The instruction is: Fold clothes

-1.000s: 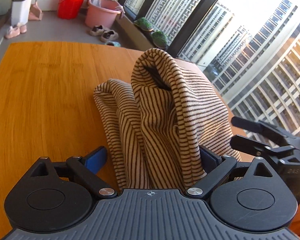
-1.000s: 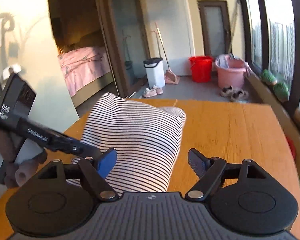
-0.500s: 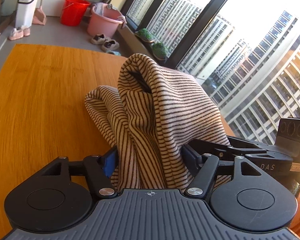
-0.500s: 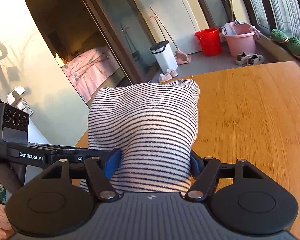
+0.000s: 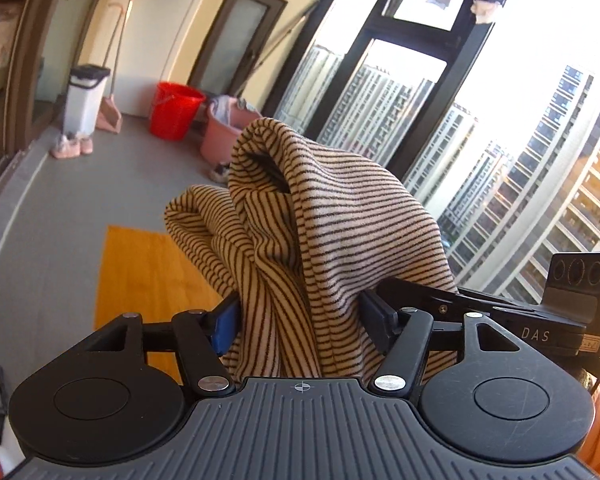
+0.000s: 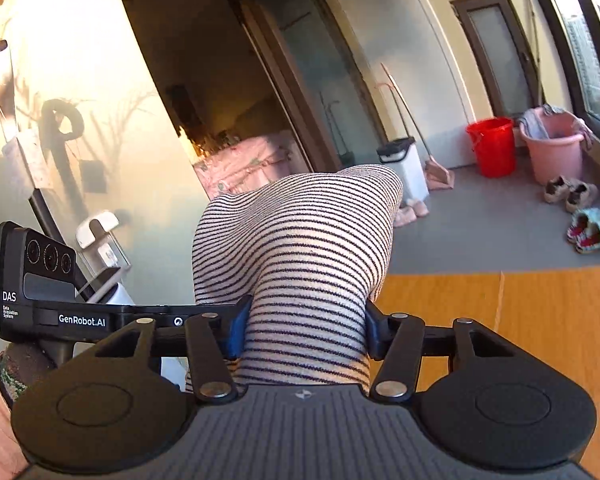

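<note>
Holding: both grippers pinch the striped cloth (image 5: 332,240) and hold it up above the wooden table (image 5: 140,272).
Left gripper (image 5: 300,316): its two fingers are squeezed onto a thick bunch of the cloth, one blue pad (image 5: 225,326) on one side and one dark pad on the other.
Right gripper (image 6: 302,326): its fingers press the same cloth from both sides, so it is closed on the cloth too.
Cloth in the left view: it stands up in tall folds with a dark opening near the top, and a second roll of it hangs to the left.
Cloth in the right view (image 6: 296,240): it bulges up round and smooth, like a hill with thin dark lines.
Side by side: the right gripper's black body shows just beside the left one, at the right edge of the left view.
Table: only the far edge shows, low down behind the cloth; I cannot tell if any cloth touches it.
Floor: grey, with a red bucket (image 5: 175,110), a pink tub (image 5: 226,134), a white bin (image 5: 82,98) and small shoes (image 6: 570,192).
Window: tall buildings (image 5: 520,184) shine outside.
</note>
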